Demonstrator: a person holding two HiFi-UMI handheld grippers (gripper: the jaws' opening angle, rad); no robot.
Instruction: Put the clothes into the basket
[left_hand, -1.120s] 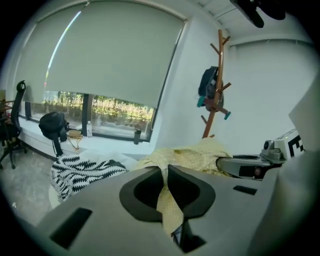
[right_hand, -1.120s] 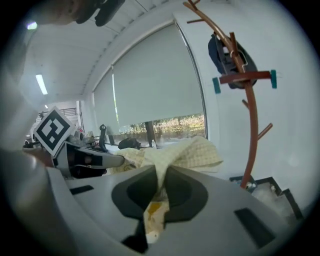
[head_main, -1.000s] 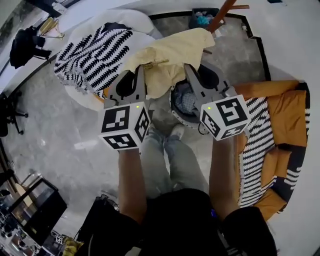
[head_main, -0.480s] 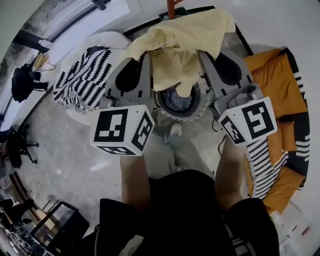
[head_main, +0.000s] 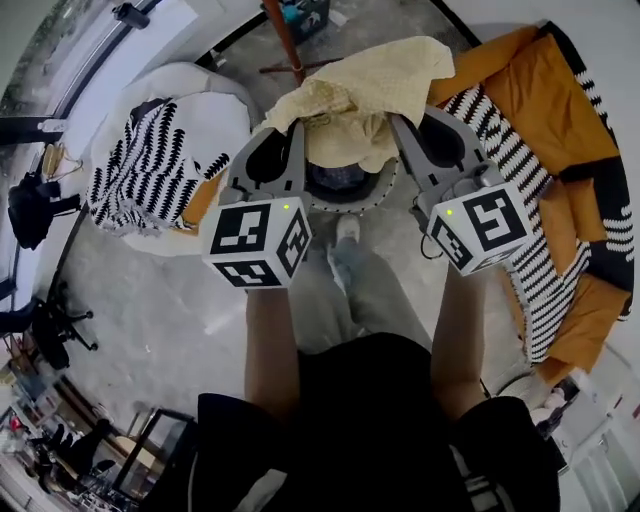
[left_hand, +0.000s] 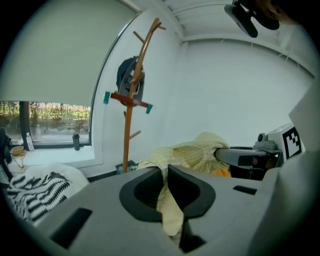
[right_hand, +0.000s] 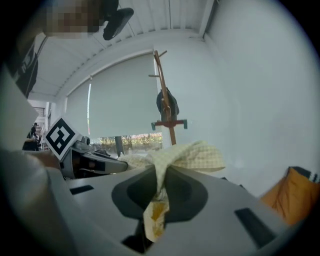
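Left claw (head_main: 293, 128) and right claw (head_main: 400, 122) each pinch the yellow shirt (head_main: 370, 90) above the basket (head_main: 380, 195), white chair (head_main: 205, 90) left, orange sofa (head_main: 570, 130) right, grey floor (head_main: 150, 300) open.

The yellow garment (head_main: 365, 95) drapes over the basket (head_main: 375, 195), hiding most of its rim and mouth; the dark stuff inside is perhaps clothing; the coat stand (head_main: 284, 40) is cut off by the top edge; the clutter (head_main: 60, 470) at the bottom-left corner is too small to tell.

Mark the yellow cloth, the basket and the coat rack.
yellow cloth (head_main: 385, 85), head view, spread upper part
basket (head_main: 348, 206), head view, near rim
coat rack (left_hand: 128, 135), left gripper view, pole
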